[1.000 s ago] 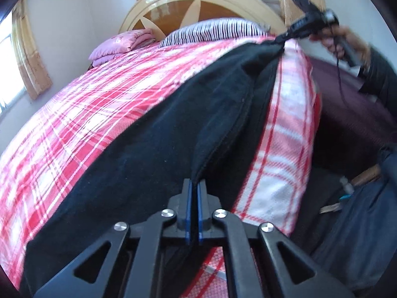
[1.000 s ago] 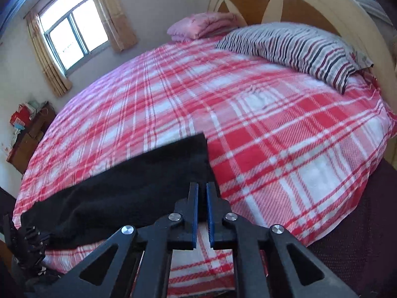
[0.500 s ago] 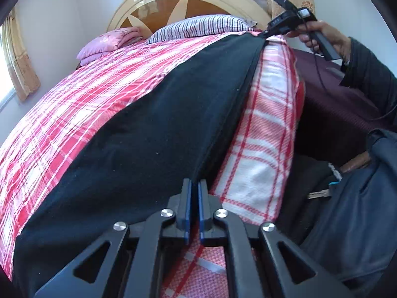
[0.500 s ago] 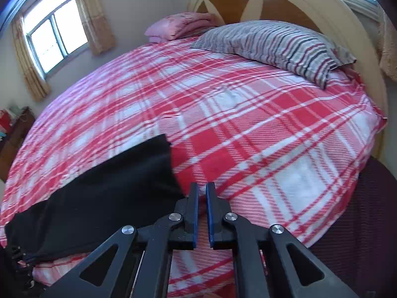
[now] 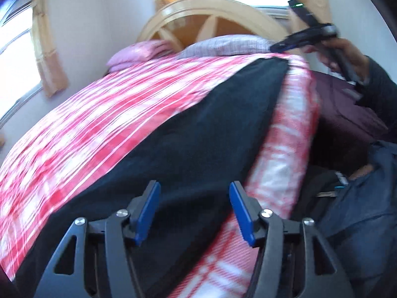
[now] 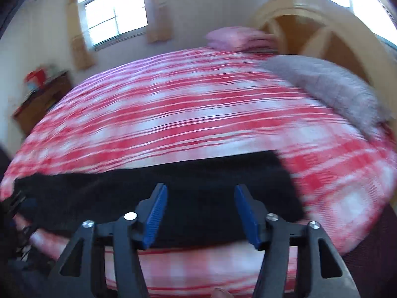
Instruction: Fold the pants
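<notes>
Black pants lie flat in a long strip along the near edge of a red-plaid bed, short of a grey pillow and a pink bundle by the wooden headboard. Both frames are motion-blurred. The left gripper hangs over the pants, jaws wide apart; the right gripper, likewise spread, grips nothing

Black pants were laid on a red-and-white plaid sheet; a grey pillow and pink pillow were seen. Blue pads were fitted.
</notes>
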The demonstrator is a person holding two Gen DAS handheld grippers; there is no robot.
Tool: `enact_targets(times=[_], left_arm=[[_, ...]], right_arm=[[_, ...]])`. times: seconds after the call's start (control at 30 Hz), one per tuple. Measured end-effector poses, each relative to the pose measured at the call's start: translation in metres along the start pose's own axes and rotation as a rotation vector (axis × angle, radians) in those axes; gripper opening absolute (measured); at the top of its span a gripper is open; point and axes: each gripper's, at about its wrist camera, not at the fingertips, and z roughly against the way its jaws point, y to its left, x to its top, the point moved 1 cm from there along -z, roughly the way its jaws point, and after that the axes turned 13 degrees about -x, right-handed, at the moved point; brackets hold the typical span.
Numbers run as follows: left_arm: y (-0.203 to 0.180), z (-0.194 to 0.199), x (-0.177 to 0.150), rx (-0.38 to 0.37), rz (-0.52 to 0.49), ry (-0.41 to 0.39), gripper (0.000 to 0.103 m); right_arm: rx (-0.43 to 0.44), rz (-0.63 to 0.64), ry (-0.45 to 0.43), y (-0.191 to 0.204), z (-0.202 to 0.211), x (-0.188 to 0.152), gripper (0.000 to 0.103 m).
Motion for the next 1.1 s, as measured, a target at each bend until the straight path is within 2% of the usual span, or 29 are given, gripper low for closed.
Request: enact_targets(times=[0.03, 0.13, 0.23, 0.37, 0.5, 0.63, 0.73, 0.8, 0.87, 1.0, 1.1], left_arm=[[0.007, -0.003, -0.004, 0.003, 0.032, 0.012, 0.061], [0.020, -0.018, -0.021, -0.069, 0.135, 0.075, 0.061], [0.012, -0.014, -0.029, -0.074, 0.100, 0.072, 0.061], [0.010, 0.001, -0.033, -0.086, 0.085, 0.079, 0.062], [0.015, 0.008, -0.045, -0.117, 0.101, 0.089, 0.062], [0.013, 0.014, -0.050, -0.094, 0.083, 0.069, 0.062], [0.012, 0.029, -0.051, -0.066, 0.056, 0.047, 0.062], [0.023, 0.037, -0.053, -0.063, 0.084, 0.046, 0.062], [0.035, 0.045, -0.055, -0.015, 0.099, 0.026, 0.062], [0.067, 0.063, -0.055, 0.070, 0.199, -0.053, 0.063], [0.085, 0.056, -0.061, 0.106, 0.256, -0.032, 0.066]], right_arm=[[0.054, 0.047, 0.012, 0.024, -0.006, 0.000, 0.059], [0.157, 0.170, 0.090, 0.085, -0.032, -0.008, 0.059], [0.154, 0.285, 0.143, 0.130, -0.053, -0.019, 0.059], [0.192, 0.385, 0.139, 0.170, -0.051, -0.005, 0.059], [0.243, 0.400, 0.096, 0.199, -0.032, 0.031, 0.059], [0.318, 0.416, 0.093, 0.235, -0.015, 0.042, 0.059], [0.323, 0.535, 0.102, 0.273, -0.009, 0.023, 0.059], [0.318, 0.601, 0.114, 0.295, -0.010, 0.012, 0.059], [0.347, 0.629, 0.137, 0.313, -0.015, 0.010, 0.059], [0.447, 0.619, 0.200, 0.345, -0.039, 0.028, 0.059], [0.439, 0.668, 0.184, 0.380, -0.058, 0.042, 0.059]])
